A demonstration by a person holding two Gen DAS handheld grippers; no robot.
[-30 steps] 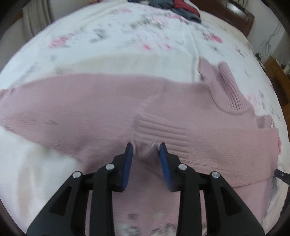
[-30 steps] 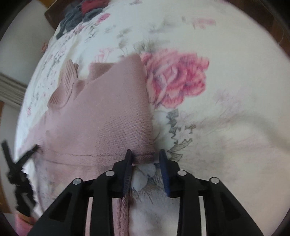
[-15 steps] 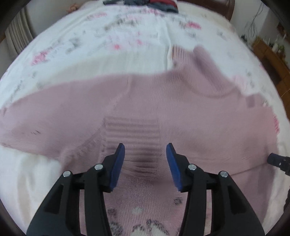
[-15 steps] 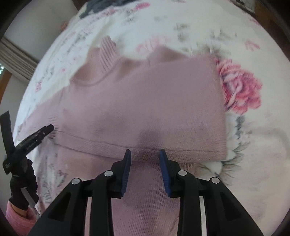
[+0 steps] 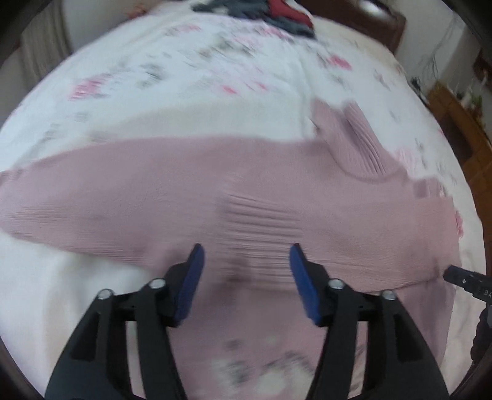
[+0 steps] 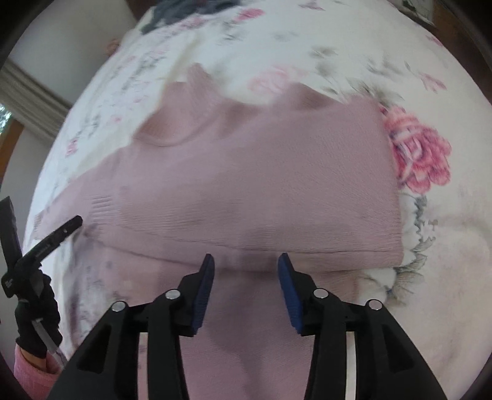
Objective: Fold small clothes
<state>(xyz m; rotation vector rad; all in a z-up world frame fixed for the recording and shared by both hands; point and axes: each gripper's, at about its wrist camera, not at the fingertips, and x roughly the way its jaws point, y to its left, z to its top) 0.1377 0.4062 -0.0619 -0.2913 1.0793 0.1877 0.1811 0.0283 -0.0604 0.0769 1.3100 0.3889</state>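
I have the dusty-pink knitted sweater (image 5: 246, 190) spread on the white bedspread printed with pink roses (image 5: 184, 70), and I use the sweater as my landmark. Its ribbed high collar (image 5: 359, 144) points away from me toward the far side of the bed, and one sleeve is folded across the body, its ribbed cuff (image 5: 258, 224) lying flat near the middle of the chest.

My left gripper (image 5: 246, 261) hovers over that cuff with its blue-padded fingers (image 5: 192, 277) spread wide and nothing between them. A second ago they were pinched close on the knit there; half a second ago they had begun to part, and now the gap is wider again.

My right gripper (image 6: 245, 270) sits over the folded sleeve's near edge on the sweater, fingers also apart and empty; a second ago they were nearly closed at the sweater's corner beside the large pink rose (image 6: 418, 154), and that rose now lies off to the sweater's right.

A heap of dark grey and red clothes (image 5: 264, 12) lies beyond the collar at the far end of the bed. The view is blurred with motion.
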